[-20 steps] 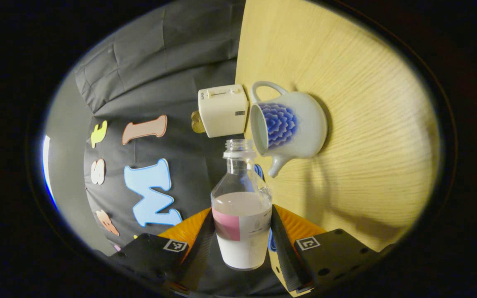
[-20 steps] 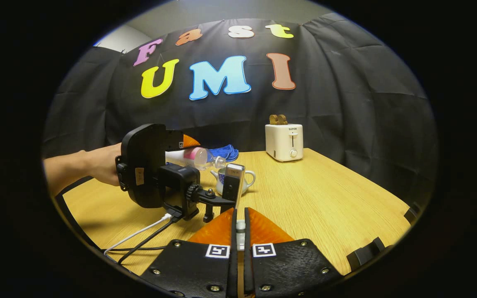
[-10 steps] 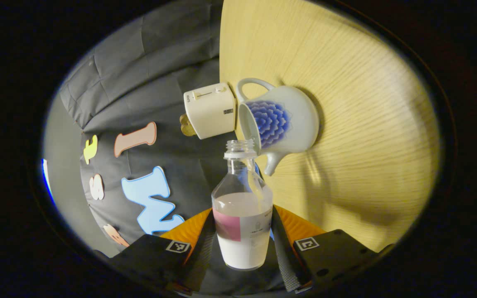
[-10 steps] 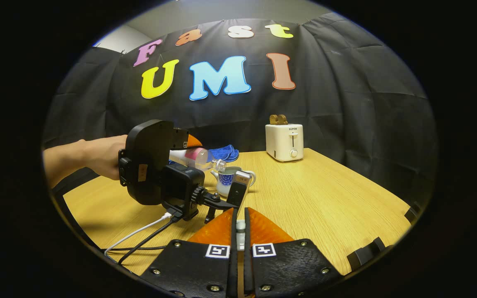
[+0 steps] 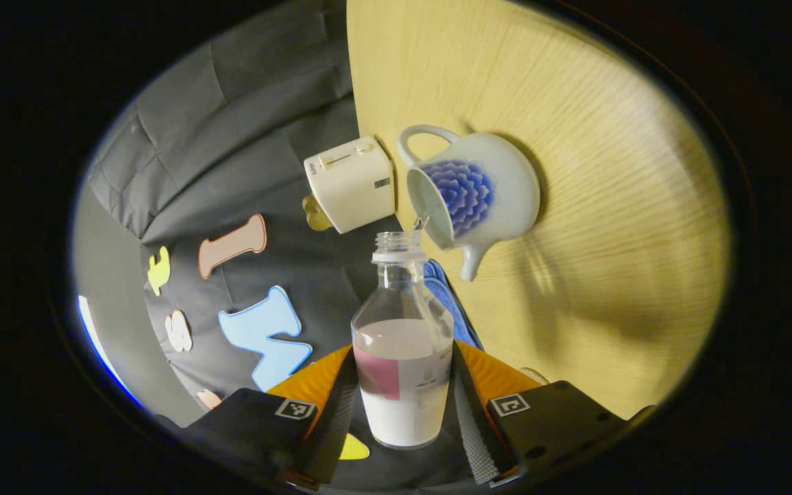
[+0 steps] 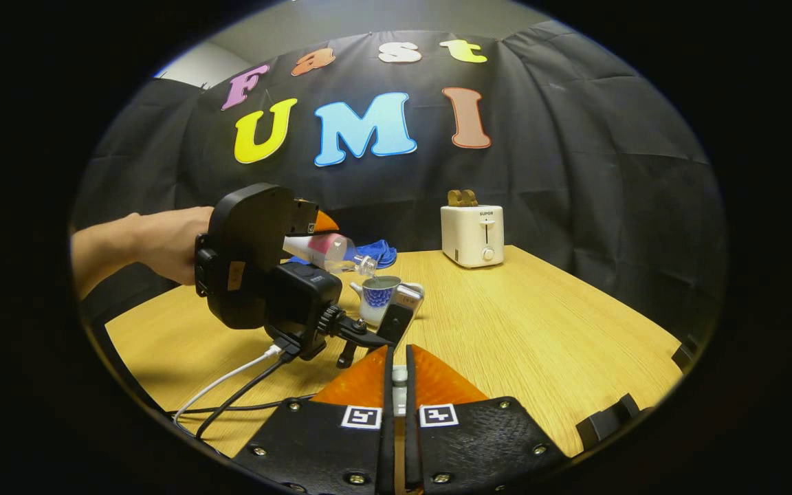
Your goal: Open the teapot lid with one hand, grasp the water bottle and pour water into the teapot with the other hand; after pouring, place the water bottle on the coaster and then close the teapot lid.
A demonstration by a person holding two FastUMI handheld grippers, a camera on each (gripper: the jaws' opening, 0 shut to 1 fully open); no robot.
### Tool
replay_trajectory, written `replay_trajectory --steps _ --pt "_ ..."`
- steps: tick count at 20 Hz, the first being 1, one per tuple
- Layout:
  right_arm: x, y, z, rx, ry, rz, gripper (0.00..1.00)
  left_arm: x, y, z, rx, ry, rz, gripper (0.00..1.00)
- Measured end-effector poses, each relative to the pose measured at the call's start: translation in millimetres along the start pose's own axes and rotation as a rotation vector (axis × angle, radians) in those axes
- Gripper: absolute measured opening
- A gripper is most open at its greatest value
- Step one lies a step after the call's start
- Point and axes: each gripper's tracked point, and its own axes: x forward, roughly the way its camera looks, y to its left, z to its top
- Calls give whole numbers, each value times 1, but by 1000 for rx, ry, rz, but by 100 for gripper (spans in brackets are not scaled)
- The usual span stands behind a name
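Observation:
The left gripper [image 5: 403, 371] is shut on a clear water bottle [image 5: 403, 344] with a pink and white label, tipped on its side. The bottle's open mouth hangs just over the rim of the white teapot [image 5: 499, 192] with a blue flower, and a thin stream of water [image 5: 420, 223] runs into the pot's open top. In the right gripper view the left gripper [image 6: 320, 234], in a person's hand [image 6: 162, 240], tilts the bottle [image 6: 324, 249] down over the teapot [image 6: 377, 299]. The right gripper [image 6: 398, 352] is shut on a small white piece, the teapot lid [image 6: 399, 375].
A white toaster [image 6: 471, 236] stands at the back of the wooden table [image 6: 540, 330], behind the teapot. A blue cloth [image 6: 372, 251] lies at the table's far edge by the bottle. Cables [image 6: 231, 385] trail from the left gripper across the near left of the table.
The left gripper has risen and tipped the bottle further down, bringing its mouth over the teapot's opening, and water now runs out. The right gripper has held still.

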Motion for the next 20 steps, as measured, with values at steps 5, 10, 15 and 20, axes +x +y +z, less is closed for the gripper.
replay_trajectory --steps 5,10,15,20 --pt "-1 0 1 4 -2 -1 6 1 7 2 38 -5 5 84" --pt "-1 -2 0 6 -2 -2 6 4 8 2 77 1 7 84" --pt "0 -1 1 5 -1 0 6 4 12 4 114 7 1 84" --pt "0 -2 1 6 -3 -3 6 5 19 9 140 -2 11 84"
